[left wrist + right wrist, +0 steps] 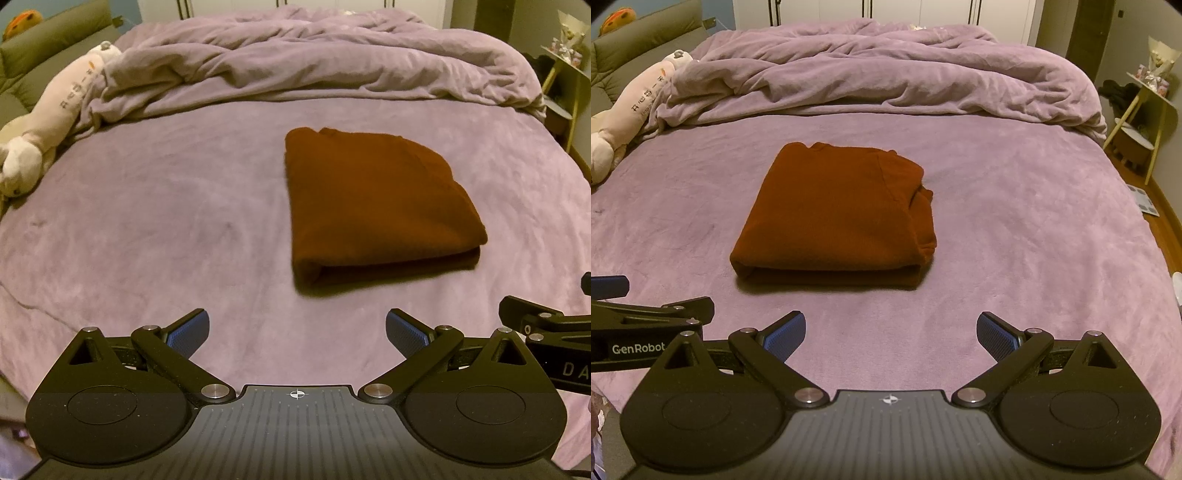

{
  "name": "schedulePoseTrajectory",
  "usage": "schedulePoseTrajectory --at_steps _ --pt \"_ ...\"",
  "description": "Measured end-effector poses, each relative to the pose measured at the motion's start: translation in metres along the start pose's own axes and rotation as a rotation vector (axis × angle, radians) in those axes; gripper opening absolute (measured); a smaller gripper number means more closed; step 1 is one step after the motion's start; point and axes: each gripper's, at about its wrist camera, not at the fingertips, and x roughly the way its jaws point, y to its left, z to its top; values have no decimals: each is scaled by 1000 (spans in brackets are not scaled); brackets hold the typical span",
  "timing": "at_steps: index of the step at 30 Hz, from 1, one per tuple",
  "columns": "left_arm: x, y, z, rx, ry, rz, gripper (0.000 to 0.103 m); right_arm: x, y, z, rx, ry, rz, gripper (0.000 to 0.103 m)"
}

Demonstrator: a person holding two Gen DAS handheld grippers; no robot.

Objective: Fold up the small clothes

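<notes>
A rust-brown garment (373, 206) lies folded into a compact rectangle on the purple bed sheet (166, 221); it also shows in the right wrist view (834, 218). My left gripper (297, 328) is open and empty, held above the sheet short of the garment's near edge. My right gripper (891, 330) is open and empty too, just in front of the garment's near fold. The right gripper's side shows at the right edge of the left wrist view (546, 325), and the left gripper's side at the left edge of the right wrist view (650, 314).
A bunched purple duvet (886, 74) lies across the far half of the bed. A long pale plush toy (48, 118) lies along the left edge by a green headboard (55, 40). A small side table (1145, 110) stands on the floor at right.
</notes>
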Motion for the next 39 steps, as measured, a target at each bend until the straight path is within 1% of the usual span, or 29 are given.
schedulePoseTrajectory --at_steps 10,30,39 --pt "2 -2 0 -3 8 12 103 -1 0 -2 5 1 2 99" --pt "3 1 -2 5 16 8 103 0 -1 -3 4 -2 3 99" --pt "4 -3 -4 17 19 30 103 -2 -2 -4 5 1 3 99"
